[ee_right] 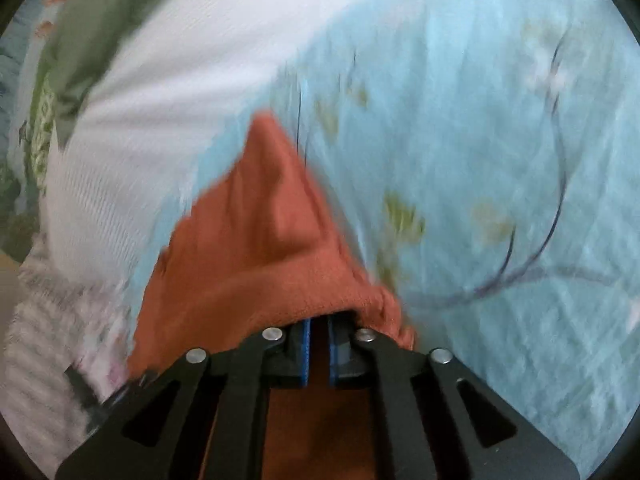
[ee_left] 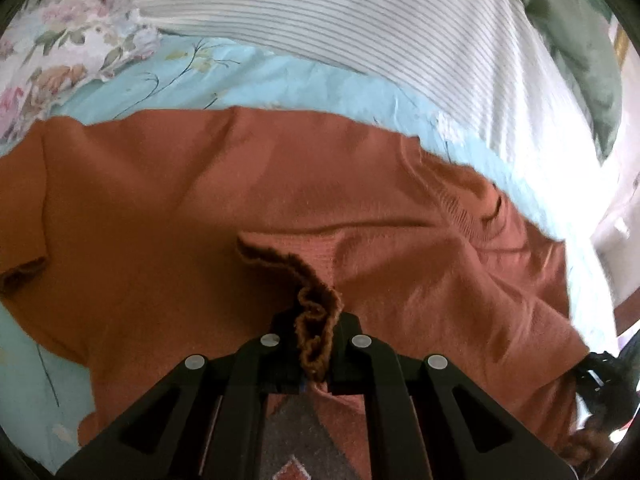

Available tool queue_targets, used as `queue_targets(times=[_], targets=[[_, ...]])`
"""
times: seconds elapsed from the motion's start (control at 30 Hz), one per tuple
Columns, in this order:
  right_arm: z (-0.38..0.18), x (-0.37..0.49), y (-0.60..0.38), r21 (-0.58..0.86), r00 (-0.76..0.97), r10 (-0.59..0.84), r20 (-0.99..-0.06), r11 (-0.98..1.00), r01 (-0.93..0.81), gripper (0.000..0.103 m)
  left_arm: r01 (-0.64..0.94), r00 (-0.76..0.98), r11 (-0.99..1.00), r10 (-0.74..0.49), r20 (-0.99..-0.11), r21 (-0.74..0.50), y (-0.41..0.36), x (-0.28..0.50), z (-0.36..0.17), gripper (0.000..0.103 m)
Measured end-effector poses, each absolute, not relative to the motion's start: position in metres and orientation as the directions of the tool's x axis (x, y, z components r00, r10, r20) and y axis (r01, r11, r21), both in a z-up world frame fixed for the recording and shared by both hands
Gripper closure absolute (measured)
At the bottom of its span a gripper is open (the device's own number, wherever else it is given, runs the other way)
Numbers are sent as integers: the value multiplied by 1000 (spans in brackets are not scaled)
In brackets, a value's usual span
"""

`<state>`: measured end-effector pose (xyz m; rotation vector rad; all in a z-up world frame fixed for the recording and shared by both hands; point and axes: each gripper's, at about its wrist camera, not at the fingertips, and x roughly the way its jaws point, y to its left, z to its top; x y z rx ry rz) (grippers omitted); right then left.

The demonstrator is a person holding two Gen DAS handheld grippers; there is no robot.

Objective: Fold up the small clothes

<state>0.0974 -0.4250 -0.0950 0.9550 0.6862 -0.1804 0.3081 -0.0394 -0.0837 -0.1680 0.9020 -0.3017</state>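
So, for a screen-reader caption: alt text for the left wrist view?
The left gripper, shut, pinches a bunched edge of a rust-orange knit garment spread over a pale blue floral sheet; striped white fabric lies beyond.

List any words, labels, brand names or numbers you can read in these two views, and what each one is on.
None readable in either view.
Orange knit garment: no tag or print shows.
Light blue floral bedsheet: only flowers and branches, no lettering.
White striped cloth: stripes only.
Green fabric: a pale pattern, too blurred to tell whether it is text.
Left gripper and right gripper: no markings visible.
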Motion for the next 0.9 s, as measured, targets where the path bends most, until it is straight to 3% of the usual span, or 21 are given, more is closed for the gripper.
queue_targets(times=[0.1, 0.13, 0.17, 0.2, 0.23, 0.33, 0.43, 0.6, 0.67, 0.73, 0.8, 0.9], targets=[[-72, 82, -406, 653, 768, 168, -618, 654, 382, 84, 196, 584, 942, -335, -739, -272, -37, 306, -85, 98], [-60, 75, -400, 648, 785, 171, -596, 679, 344, 65, 194, 582, 940, -340, -738, -280, -35, 306, -85, 98], [-50, 71, -398, 636, 797, 157, -583, 699, 328, 36, 193, 581, 939, -344, -738, -286, -33, 307, -85, 98], [-39, 68, -398, 615, 814, 125, -567, 722, 317, 24, 194, 580, 937, -348, -736, -291, -32, 307, -85, 98], [-28, 71, -399, 582, 831, 85, -549, 753, 307, 17, 195, 580, 937, -350, -736, -291, -32, 307, -84, 98], [-23, 114, -418, 525, 821, 51, -569, 791, 315, 17, 200, 576, 937, -349, -739, -286, -32, 307, -83, 98], [-36, 164, -439, 508, 777, 79, -625, 797, 327, 22, 209, 569, 935, -354, -742, -286, -31, 306, -81, 98], [-71, 223, -453, 431, 665, 116, -738, 839, 331, 40, 235, 532, 934, -354, -769, -267, -32, 312, -84, 98], [-75, 228, -458, 445, 660, 145, -737, 839, 314, 90, 249, 530, 938, -339, -777, -239, -35, 313, -85, 98], [-65, 219, -471, 501, 713, 143, -686, 803, 321, 91, 247, 555, 949, -306, -773, -198, -38, 312, -81, 98], [-56, 210, -478, 466, 742, 62, -668, 812, 351, 99, 235, 604, 957, -283, -745, -173, -39, 309, -71, 98], [-66, 216, -477, 449, 716, 57, -696, 813, 372, 98, 226, 617, 969, -222, -755, -100, -50, 315, -73, 98]])
